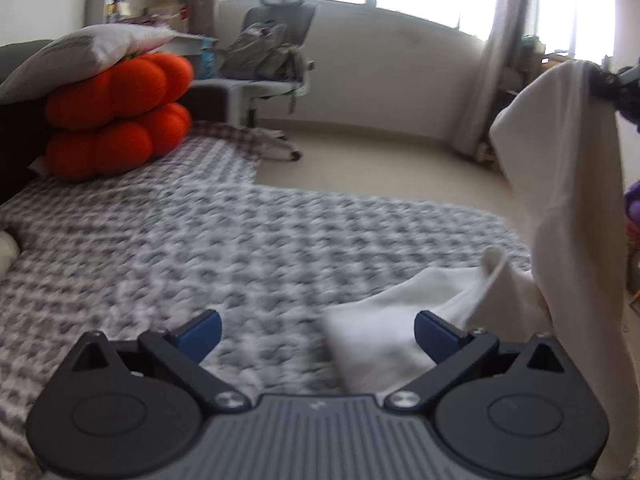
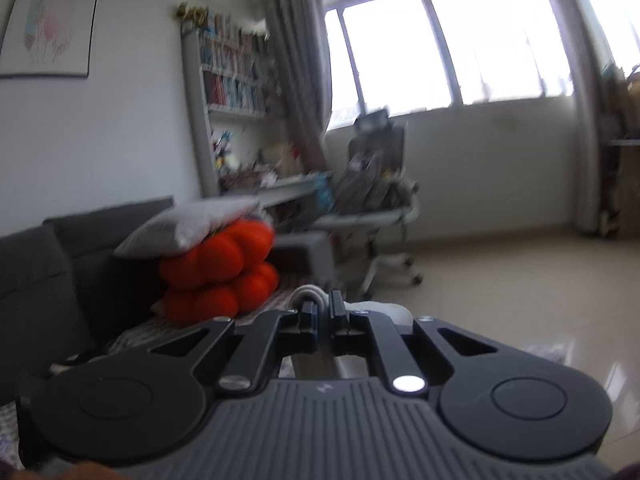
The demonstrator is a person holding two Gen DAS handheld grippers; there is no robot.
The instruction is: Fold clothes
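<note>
The left claw stands fully spread and empty over the bed. The white garment trails from there up to the right claw, pinched shut on a fold. The lift should clear the bedding before laying flat.

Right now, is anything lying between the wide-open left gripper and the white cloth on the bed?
Nothing visible. The open left gripper has only bare grey checked bedspread before it, and the white cloth lies beside its right finger. The shut right gripper lifts the cloth's other end.
</note>
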